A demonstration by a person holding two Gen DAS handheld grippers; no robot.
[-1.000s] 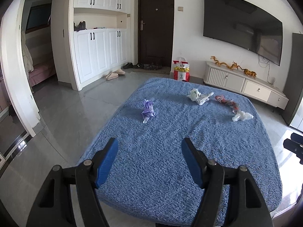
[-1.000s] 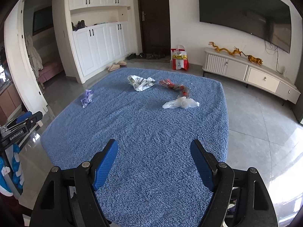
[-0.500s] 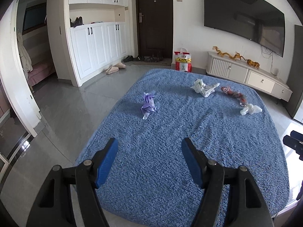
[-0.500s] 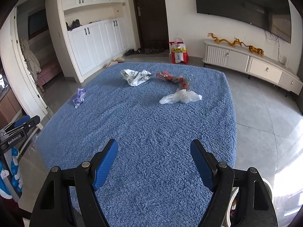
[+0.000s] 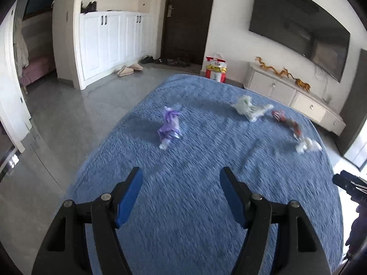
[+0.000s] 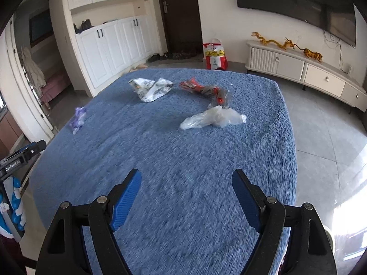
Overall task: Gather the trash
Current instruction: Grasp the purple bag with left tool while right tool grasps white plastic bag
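Blue rug: only right view shows clear bag sharply

4 pieces of litter lying apart on blue shaggy rug: crumpled purple plastic wrapper alone at left; crumpled white printed plastic bag farther back. Beside that, red-and-clear crinkled wrapper, its end touching limp translucent white plastic bag.

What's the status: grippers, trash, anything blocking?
Left gripper open, empty; right gripper opening, empty. Four trash pieces on blue rug, untouched. Nothing blocking.
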